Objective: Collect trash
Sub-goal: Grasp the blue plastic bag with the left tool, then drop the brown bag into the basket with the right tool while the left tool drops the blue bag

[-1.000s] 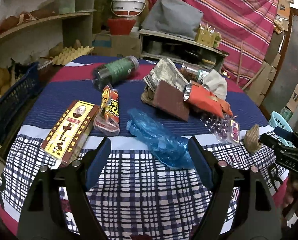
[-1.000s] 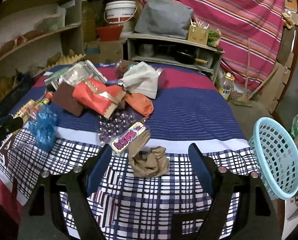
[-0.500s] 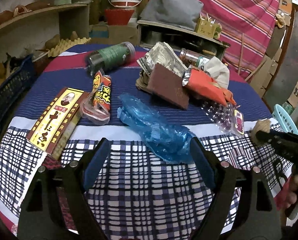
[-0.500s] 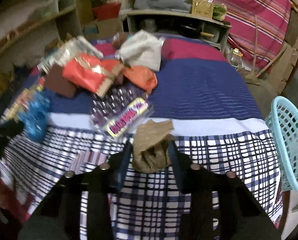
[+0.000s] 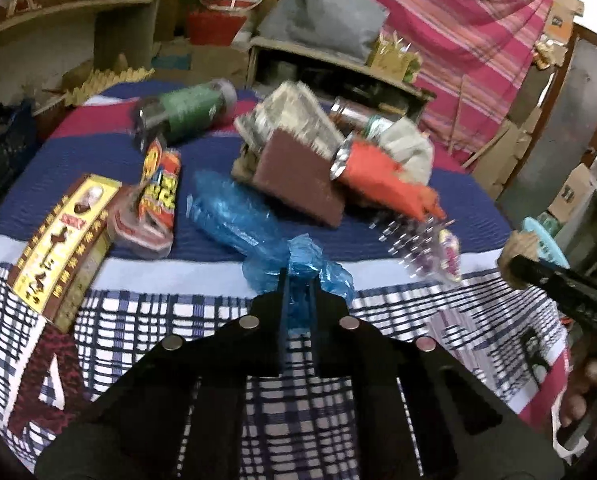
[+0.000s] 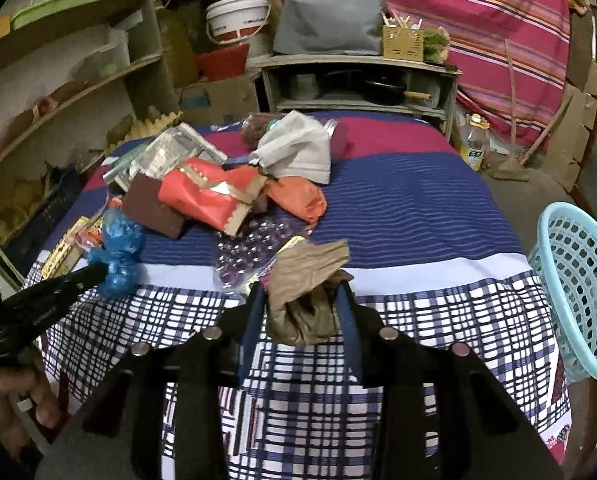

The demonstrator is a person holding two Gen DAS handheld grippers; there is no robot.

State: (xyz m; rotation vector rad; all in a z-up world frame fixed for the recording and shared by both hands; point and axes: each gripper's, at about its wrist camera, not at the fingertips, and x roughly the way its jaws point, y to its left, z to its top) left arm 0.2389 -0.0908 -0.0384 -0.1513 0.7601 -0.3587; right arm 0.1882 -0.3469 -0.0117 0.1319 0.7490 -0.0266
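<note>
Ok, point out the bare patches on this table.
Bare cloth lies right of the orange wrapper, toward the basket, and along the plaid near edge. The middle and left are crowded: blue bag, maroon pad, box.

Right gripper [image 6: 301, 300] clamps crumpled brown paper [image 6: 304, 300] above checked tablecloth [image 6: 438, 320]; light-blue basket [image 6: 578, 292] stands beside table

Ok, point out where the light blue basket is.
The light blue basket sits at the right edge of the right wrist view, beside the table, right of the right tongs gripping brown paper.
</note>
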